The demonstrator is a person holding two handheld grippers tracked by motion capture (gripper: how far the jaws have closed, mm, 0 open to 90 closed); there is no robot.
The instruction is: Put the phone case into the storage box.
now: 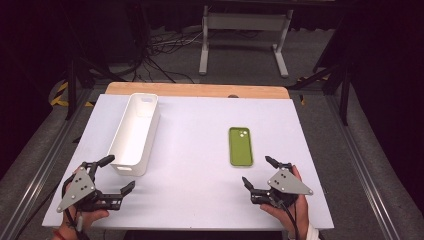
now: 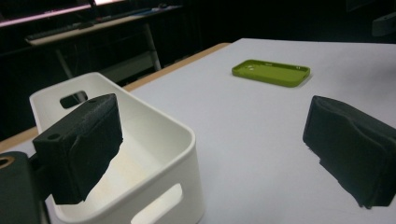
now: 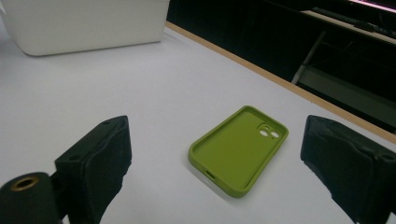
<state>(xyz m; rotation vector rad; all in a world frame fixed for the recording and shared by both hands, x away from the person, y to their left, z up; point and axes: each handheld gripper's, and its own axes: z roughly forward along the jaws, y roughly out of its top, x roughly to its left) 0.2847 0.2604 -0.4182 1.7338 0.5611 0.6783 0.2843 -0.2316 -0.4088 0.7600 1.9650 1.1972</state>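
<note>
Green phone case (image 1: 240, 146): flat, hollow up, just ahead of right gripper (image 1: 260, 173), long axis pointing away; both grippers wide open, empty. Left gripper (image 1: 116, 174) well apart, beside white bin (image 1: 134, 135).

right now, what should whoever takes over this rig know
Left gripper: open, holding nothing, by the near end of the white bin.
Right gripper: open, holding nothing, just short of the green phone case.
The case lies flat, open side up, on the table, apart from the bin.
Done: nothing picked up yet.
Left: probably grasp the case and move it, perhaps into the bin.
</note>
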